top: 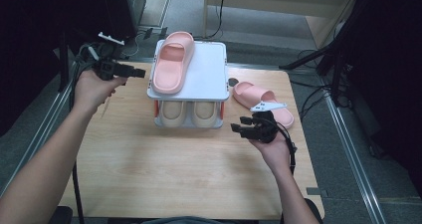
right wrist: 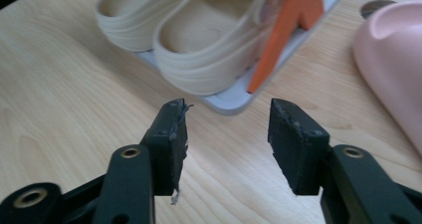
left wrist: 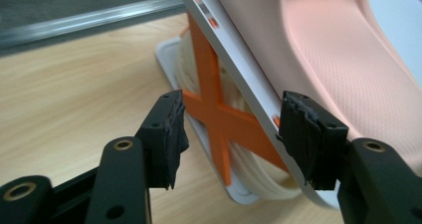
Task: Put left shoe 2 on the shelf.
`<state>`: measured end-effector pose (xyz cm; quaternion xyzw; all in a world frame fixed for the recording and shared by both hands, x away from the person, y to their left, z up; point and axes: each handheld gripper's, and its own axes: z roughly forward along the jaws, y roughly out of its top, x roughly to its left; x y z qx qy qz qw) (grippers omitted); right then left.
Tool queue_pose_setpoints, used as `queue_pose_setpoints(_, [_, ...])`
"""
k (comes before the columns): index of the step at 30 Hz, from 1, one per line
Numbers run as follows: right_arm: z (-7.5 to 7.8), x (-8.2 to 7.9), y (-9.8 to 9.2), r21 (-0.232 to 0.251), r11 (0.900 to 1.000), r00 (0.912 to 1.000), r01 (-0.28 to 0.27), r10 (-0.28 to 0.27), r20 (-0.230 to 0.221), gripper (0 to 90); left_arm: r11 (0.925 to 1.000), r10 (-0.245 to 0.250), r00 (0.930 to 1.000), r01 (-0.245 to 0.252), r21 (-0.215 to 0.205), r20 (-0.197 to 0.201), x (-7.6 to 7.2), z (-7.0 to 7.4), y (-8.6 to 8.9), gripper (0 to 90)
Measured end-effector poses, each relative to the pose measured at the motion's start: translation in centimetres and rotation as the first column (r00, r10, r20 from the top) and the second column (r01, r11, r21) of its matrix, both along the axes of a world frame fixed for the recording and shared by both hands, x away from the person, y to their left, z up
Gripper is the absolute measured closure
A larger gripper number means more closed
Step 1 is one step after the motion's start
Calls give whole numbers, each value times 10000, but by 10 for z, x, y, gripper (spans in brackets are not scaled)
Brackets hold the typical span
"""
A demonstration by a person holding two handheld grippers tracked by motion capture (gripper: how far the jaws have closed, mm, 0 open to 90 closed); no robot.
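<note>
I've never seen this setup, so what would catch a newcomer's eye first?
A white two-tier shoe rack stands mid-table, with one pink slipper on top and a beige pair below. A second pink slipper lies on the table to its right, just beyond the open right gripper.

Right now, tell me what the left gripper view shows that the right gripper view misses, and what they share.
Left gripper view: the pink slipper on the top shelf, seen past open fingers. Right gripper view: the open toes of the two beige slippers and the pink slipper on the table. Both: the white rack with orange braces.
</note>
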<state>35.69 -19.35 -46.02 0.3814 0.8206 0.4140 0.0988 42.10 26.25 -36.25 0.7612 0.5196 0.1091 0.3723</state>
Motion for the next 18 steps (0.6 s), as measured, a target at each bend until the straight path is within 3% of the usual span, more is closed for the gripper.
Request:
queue_pose_setpoints(2, [0,4,-4,-135,9998,9998,176,-177,-26,528,9998,-91,9999,93,-168,81,-8,-6,1,427])
queue_pose_setpoints(4, [-2,9,-11,-181,9993,9994,325,-323,127,544,9998,-161,9998,162,-68,101,-13,-10,0,423])
queue_pose_setpoints(11, [-7,29,-39,-21,9932,9932,1160,-1160,-26,629,9991,-368,9991,362,241,224,-35,-30,-1,408])
queue_pose_setpoints(15, [-10,37,-51,-60,9872,9872,1595,-1596,-51,649,9989,-430,9987,434,-152,258,-50,-42,1,396])
queue_pose_setpoints(18, [-12,43,-58,-126,9810,9811,1934,-1934,10,664,9989,-457,9984,461,-125,331,-61,-51,-1,392])
